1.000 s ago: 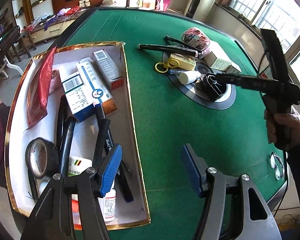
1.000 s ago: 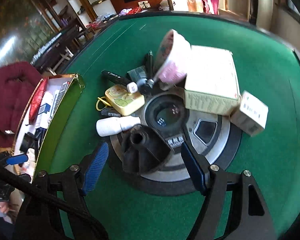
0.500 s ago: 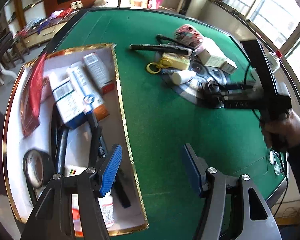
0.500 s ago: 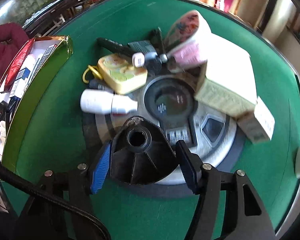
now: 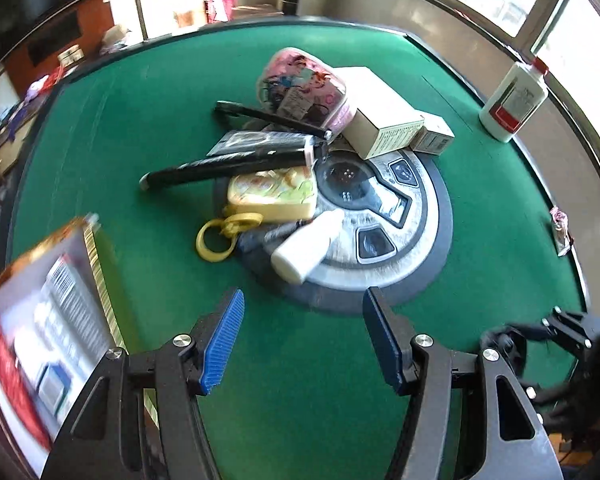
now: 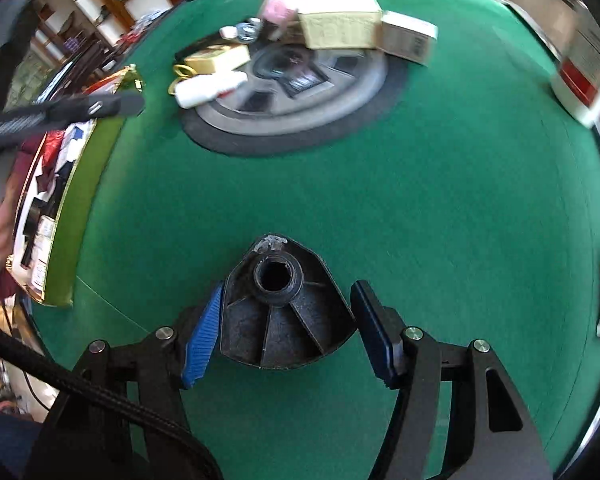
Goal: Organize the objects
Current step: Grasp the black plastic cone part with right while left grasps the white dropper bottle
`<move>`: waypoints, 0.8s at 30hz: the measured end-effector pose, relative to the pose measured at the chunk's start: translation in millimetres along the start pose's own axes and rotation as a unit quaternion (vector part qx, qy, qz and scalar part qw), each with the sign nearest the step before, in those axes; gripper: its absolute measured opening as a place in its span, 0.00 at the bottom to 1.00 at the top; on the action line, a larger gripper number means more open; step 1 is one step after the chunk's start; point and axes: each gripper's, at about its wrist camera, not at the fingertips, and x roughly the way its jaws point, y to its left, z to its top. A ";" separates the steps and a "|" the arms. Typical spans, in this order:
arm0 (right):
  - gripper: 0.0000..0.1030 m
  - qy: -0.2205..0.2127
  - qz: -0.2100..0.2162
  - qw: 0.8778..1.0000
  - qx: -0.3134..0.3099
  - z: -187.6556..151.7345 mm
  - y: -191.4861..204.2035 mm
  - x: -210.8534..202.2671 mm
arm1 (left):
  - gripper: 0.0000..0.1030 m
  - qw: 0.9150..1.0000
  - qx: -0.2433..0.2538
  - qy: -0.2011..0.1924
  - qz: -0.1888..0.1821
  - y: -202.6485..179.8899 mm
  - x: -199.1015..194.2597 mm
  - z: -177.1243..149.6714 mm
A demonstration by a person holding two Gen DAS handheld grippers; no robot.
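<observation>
Held in the right gripper (image 6: 286, 330): a black ribbed plastic cone with a hollow hub (image 6: 282, 304), jaws just closed in and clamped on its flanks, above bare green felt surface (image 6: 380, 208), well apart from the round grey centre console (image 6: 300, 92). Left gripper (image 5: 302, 342) jaws parted, nothing between them, over the felt just before the console. At far left, blurred: gold-rimmed white box (image 5: 96, 264) of cartons. On the console: white bottle (image 5: 306, 246), yellow case (image 5: 272, 196).

Green felt table (image 5: 480, 208), round grey console (image 5: 424, 240) (centre), gold-edged box (image 5: 100, 280), white bottle (image 5: 514, 100)
</observation>
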 end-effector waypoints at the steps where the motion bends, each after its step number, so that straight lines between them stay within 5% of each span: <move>1: 0.61 -0.004 0.001 1.000 0.000 -4.2 -2.9 -4.1 | 0.52 1.000 0.008 0.004 0.008 -2.0 6.4 4.7; 9: 0.63 -0.007 -0.015 1.000 -0.005 -13.8 4.4 -2.3 | 0.24 0.997 0.060 0.034 0.036 -17.5 37.0 21.2; 18: 0.67 -0.013 -0.033 0.999 -0.018 -12.1 16.0 5.1 | 0.22 0.993 0.100 0.038 0.048 -42.5 52.7 24.3; 24: 0.70 -0.014 -0.058 0.998 -0.032 -13.5 22.7 7.9 | 0.21 0.998 0.034 0.032 0.044 -37.2 53.2 32.8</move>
